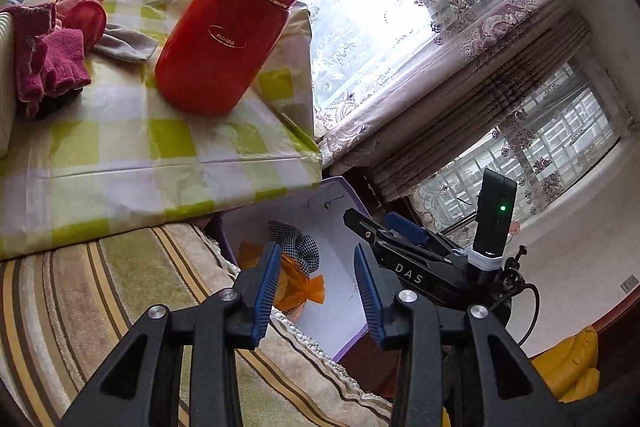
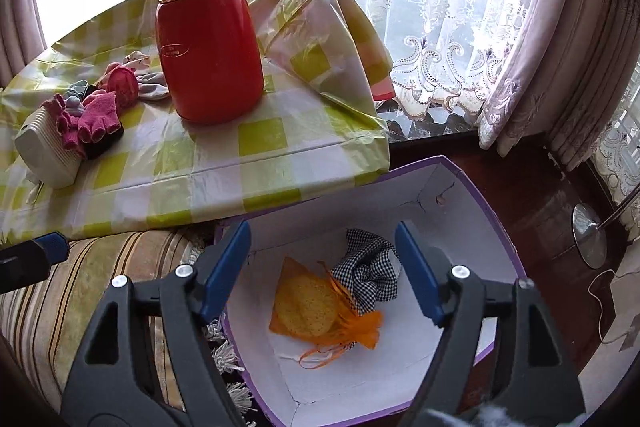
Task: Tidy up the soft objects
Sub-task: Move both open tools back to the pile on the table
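Both jaws apart, nothing held. Right gripper (image 2: 324,267) hangs over the box (image 2: 460,179), tilted down; left gripper (image 1: 316,287) beside it at the box's edge. Orange pouch (image 2: 316,307) and checked cloth (image 2: 368,275) are inside the box. Risk: reaching for the pink gloves (image 2: 94,119) could knock over the nearby red flask (image 2: 208,39).

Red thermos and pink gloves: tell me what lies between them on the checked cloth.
In the right wrist view, between the red thermos and the pink gloves lie a round red item and a pale sock, on the checked cloth.
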The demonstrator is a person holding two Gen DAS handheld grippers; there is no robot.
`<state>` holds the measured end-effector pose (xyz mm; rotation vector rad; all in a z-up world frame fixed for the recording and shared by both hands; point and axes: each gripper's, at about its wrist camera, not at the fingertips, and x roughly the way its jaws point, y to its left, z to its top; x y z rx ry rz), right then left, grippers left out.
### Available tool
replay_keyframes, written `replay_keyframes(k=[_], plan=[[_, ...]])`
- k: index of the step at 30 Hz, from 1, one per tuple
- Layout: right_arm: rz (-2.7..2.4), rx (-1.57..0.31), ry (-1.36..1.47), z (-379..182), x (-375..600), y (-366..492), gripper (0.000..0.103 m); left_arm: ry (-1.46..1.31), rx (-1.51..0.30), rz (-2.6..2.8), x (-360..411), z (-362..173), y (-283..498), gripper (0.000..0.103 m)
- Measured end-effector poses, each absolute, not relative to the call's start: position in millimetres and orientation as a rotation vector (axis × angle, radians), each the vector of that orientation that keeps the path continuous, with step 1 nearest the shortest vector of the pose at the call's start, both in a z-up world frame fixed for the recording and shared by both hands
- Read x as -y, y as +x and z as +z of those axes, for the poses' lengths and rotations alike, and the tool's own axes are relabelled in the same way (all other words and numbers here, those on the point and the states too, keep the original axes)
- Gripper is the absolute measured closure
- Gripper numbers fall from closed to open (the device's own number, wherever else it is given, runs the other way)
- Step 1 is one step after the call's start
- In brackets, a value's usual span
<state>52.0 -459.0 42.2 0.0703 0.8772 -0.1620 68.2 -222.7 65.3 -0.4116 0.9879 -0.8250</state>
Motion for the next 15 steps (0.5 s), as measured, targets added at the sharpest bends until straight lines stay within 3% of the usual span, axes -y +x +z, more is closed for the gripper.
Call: replay_keyframes(k=[4, 8, 15], plan=[[-0.101, -0.864, 0.059, 41.5, 437.8, 55.3, 0.026, -0.369, -0.933, -0.737, 202.4, 67.5, 66.5, 0.061], [-0.044, -0.867, 0.068, 39.1, 419.3, 58.8, 0.026, -0.312, -0.833, -0.625, 175.6, 71.9, 59.9, 0.044], [0.027, -0.868, 0.049, 39.7, 394.3, 67.3, 0.026, -0.28, -0.789, -0.41, 113.0, 68.5, 55.3, 0.043]])
